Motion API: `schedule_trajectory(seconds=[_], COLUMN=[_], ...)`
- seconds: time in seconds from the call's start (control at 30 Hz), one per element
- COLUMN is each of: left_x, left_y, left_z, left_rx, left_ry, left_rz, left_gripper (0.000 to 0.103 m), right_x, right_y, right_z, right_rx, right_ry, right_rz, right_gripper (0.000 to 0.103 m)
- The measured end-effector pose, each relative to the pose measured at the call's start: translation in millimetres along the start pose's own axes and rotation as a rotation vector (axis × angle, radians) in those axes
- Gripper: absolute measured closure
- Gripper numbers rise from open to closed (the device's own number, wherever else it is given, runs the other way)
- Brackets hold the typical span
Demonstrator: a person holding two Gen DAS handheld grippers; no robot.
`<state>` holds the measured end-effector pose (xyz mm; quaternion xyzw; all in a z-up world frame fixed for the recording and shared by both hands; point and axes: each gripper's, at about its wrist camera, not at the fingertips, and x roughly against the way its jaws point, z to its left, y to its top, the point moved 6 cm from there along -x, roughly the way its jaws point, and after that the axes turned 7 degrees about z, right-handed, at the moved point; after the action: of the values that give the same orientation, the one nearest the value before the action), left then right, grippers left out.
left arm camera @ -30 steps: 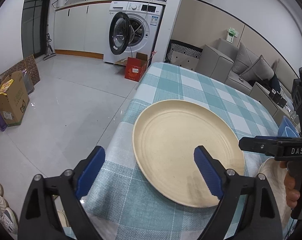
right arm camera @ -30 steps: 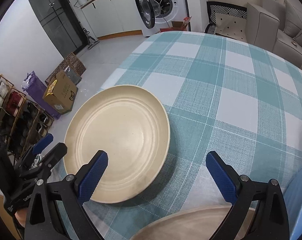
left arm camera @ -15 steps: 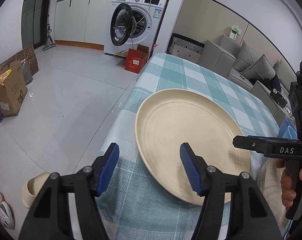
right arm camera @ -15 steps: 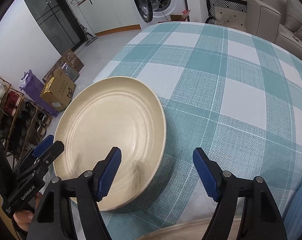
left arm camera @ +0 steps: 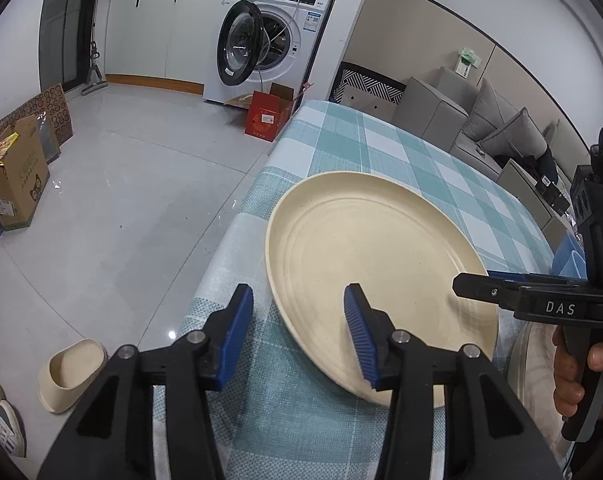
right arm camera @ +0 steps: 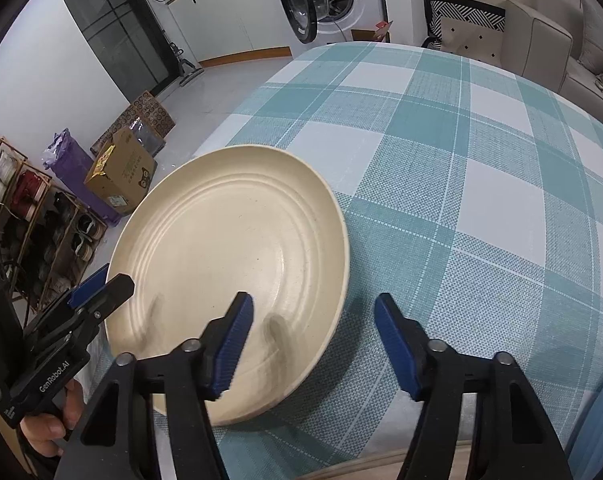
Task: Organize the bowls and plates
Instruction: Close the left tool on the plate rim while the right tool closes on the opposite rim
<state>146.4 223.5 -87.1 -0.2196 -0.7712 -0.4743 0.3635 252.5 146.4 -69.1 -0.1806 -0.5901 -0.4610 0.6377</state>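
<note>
1. Left wrist view: the left gripper (left arm camera: 299, 328) has its blue-padded fingers (left arm camera: 359, 338) spread apart, straddling the near left rim of the cream plate (left arm camera: 375, 256). One pad sits over the plate's inside and the other over the checked tablecloth (left arm camera: 385, 152) outside the rim; whether either touches the plate cannot be told.
2. The plate lies at the table's near left corner.
3. At the right edge, the right gripper (left arm camera: 475, 284) reaches over the plate's right rim, gripped by a hand (left arm camera: 581, 368). A second cream dish (left arm camera: 529, 356) shows partly just beside the plate, beneath that gripper.
4. A cream bowl (left arm camera: 71, 374) sits on the floor, and a washing machine (left arm camera: 269, 36) with its door open stands behind.
5. Right wrist view: the right gripper (right arm camera: 313, 340) is also spread, with its left pad over the cream plate (right arm camera: 229, 248) and its right pad over the tablecloth (right arm camera: 461, 152), so the plate's near right rim lies between them.
6. The left gripper (right arm camera: 97, 290) points at the plate's left rim. A shoe rack (right arm camera: 29, 216) stands on the floor beyond.
</note>
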Motion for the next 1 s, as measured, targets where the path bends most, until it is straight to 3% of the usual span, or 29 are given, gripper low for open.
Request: schedule_trajectory(seconds=[0.1,0.33,0.43,0.63,1.0], left_x=[-0.4,-0.2,-0.1,0.2,1.6], left_y=[-0.8,-2.2,-2.4,-3.0,-2.4], left_z=[0.3,-1.0,0.7,3.1,2.3], left_rx=[0.002,-0.001,0.007,0.015,0.003], left_ry=[-0.006,-0.009,-0.007,-0.004,0.010], left_rz=[0.005,0.010,0.010,0.013,0.008], left_gripper=[0.066,0.074,0.077,0.083,0.087], right_x=[0.9,5.3,5.5,4.2,6.5], right_y=[-0.4,-0.8,-1.5,-3.5,-6.1], right_z=[2.6,4.6,2.6,-1.4,-4.7], right_rx=[0.002,0.002,-0.004,-0.005,-0.014], right_ry=[0.014,0.012,0.006,-0.035,-0.047], right_rz=[-0.009,-0.033,-0.032,-0.027,-0.030], right_gripper=[0.045,0.062,0.064,0.083,0.090])
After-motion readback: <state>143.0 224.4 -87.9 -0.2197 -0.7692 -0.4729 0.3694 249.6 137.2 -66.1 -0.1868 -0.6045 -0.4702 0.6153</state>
